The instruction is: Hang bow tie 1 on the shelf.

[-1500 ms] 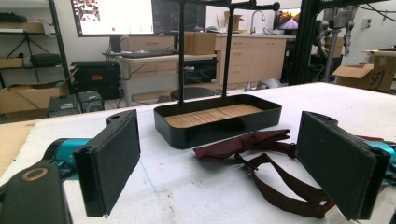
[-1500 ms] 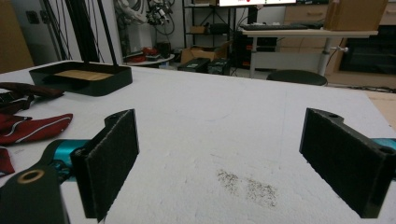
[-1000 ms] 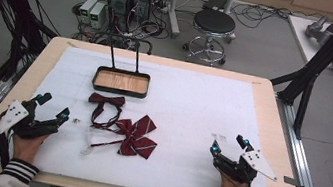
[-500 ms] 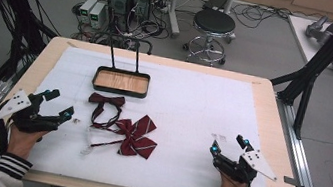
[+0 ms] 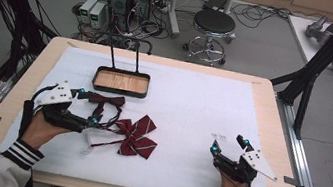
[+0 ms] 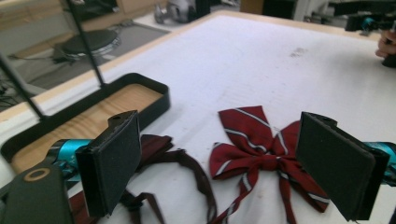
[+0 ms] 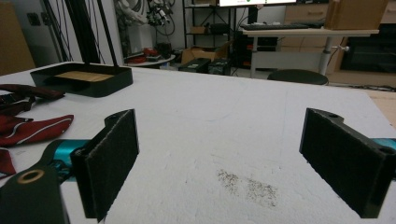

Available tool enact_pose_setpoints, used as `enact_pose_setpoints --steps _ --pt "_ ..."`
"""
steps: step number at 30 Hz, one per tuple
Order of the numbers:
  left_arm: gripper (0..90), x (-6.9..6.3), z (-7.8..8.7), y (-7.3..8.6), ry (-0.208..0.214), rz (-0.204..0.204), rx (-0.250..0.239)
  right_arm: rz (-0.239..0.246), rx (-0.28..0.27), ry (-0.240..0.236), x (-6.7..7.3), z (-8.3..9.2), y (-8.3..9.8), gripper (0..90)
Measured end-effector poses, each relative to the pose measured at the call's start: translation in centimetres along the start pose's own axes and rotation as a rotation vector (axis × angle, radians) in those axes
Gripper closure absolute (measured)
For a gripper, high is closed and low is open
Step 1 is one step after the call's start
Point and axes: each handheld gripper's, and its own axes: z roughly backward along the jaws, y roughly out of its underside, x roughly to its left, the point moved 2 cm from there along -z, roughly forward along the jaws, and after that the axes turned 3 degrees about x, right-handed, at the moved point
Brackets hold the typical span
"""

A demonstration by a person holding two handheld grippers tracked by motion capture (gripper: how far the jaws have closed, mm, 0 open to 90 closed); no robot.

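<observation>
High view: the left gripper (image 5: 85,107) hovers near the left edge of the white mat (image 5: 192,108), its jaws spread wide and holding nothing. One fingertip lies by the dark bow tie (image 5: 106,100), the other by that tie's strap, just left of the striped bow tie (image 5: 136,137). The left hand (image 5: 40,126) comes in from the near-left corner in a striped sleeve (image 5: 20,155).

Left gripper view: the two black pads (image 6: 109,163) stand well apart. Between them lie the striped bow tie (image 6: 261,149), red with pale stripes, and the dark bow tie's strap (image 6: 187,172). The dark bow tie sits just before the black tray (image 6: 154,95), which has a wooden floor and lies toward the far edge.

The right gripper (image 5: 229,145) rests near the near-right corner of the mat, well apart from both ties, its jaws also wide and empty. In the right gripper view its pads (image 7: 112,163) frame bare mat with a grey smudge (image 7: 247,185); the striped bow tie (image 7: 32,129) shows at the left edge and the tray (image 7: 81,79) farther off.
</observation>
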Motion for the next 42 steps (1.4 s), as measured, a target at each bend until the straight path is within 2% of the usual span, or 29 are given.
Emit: enact_pose_setpoints --steps 2,5,7,10,11,12,13,14,15,16,17,18,20,24,25,27,28,29,33,37,40,42 --pt "14.9 -0.4 -0.7 -0.2 0.024 -0.013 0.022 -0.001 0.0 0.001 0.0 0.0 0.0 11.0" --pt "14.9 -0.7 -1.4 -0.3 0.042 -0.016 0.041 -0.003 0.0 0.002 0.0 0.0 0.0 11.0" --pt "14.9 -1.1 -2.1 -0.4 0.071 -0.012 0.066 0.001 -0.004 0.002 0.0 0.0 0.0 11.0" --pt "14.9 -1.6 -3.0 -0.5 0.1 -0.03 0.113 -0.001 -0.003 0.0 0.0 0.0 0.0 11.0" --pt "15.1 -1.9 -3.7 -0.6 0.124 -0.031 0.145 -0.001 -0.003 0.0 0.0 0.0 0.0 11.0" --pt "15.5 -1.9 -3.7 -0.6 0.124 -0.031 0.145 -0.001 -0.003 0.0 0.0 0.0 0.0 11.0" --pt "15.8 -2.3 -4.3 -0.7 0.147 -0.038 0.172 -0.001 -0.003 0.0 0.0 0.0 0.0 11.0" --pt "15.9 -2.3 -4.3 -0.7 0.147 -0.038 0.172 -0.001 -0.004 0.0 0.0 0.0 0.0 11.0" --pt "15.9 -2.6 -4.9 -0.7 0.165 -0.045 0.208 -0.001 -0.005 -0.001 0.0 0.0 0.0 11.0" --pt "15.9 -2.6 -4.9 -0.7 0.165 -0.045 0.208 -0.002 -0.006 -0.001 0.0 0.0 0.0 11.0" --pt "15.9 -2.9 -5.5 -0.8 0.176 -0.056 0.239 0.0 -0.006 -0.001 -0.1 0.0 0.0 11.0" --pt "15.9 -2.9 -5.5 -0.8 0.176 -0.056 0.239 -0.006 -0.005 0.0 0.0 0.0 0.0 11.0" --pt "16.0 -3.2 -6.3 -0.8 0.192 -0.06 0.286 -0.006 -0.005 -0.001 0.0 0.0 0.0 11.0" --pt "16.3 -3.5 -7.0 -0.9 0.202 -0.059 0.324 -0.008 -0.004 -0.002 0.0 0.0 0.0 11.0" --pt "16.3 -3.7 -7.5 -0.8 0.203 -0.063 0.354 -0.007 -0.004 -0.002 0.0 0.0 0.0 11.0" --pt "16.3 -3.9 -8.1 -0.7 0.195 -0.077 0.39 -0.006 -0.004 -0.003 -0.1 0.0 0.0 11.0" --pt "16.4 -3.9 -8.1 -0.7 0.195 -0.077 0.39 -0.007 -0.003 -0.003 0.0 0.0 0.0 11.0" --pt "16.6 -4.2 -8.6 -0.4 0.189 -0.089 0.425 -0.006 -0.004 -0.003 0.0 0.0 0.0 11.0" --pt "18.8 -4.4 -9.6 0.0 0.183 -0.1 0.49 0.002 -0.006 -0.004 -0.1 0.0 0.0 11.0" --pt "21.1 -4.4 -10.2 0.3 0.167 -0.112 0.529 0.001 -0.007 -0.004 0.0 0.0 0.0 11.0" --pt "22.6 -4.4 -10.5 0.4 0.172 -0.105 0.545 0.0 -0.005 -0.004 0.0 0.0 0.0 11.0" --pt "23.8 -4.6 -10.8 0.6 0.176 -0.115 0.562 -0.003 -0.005 -0.005 0.0 0.0 0.0 11.0"
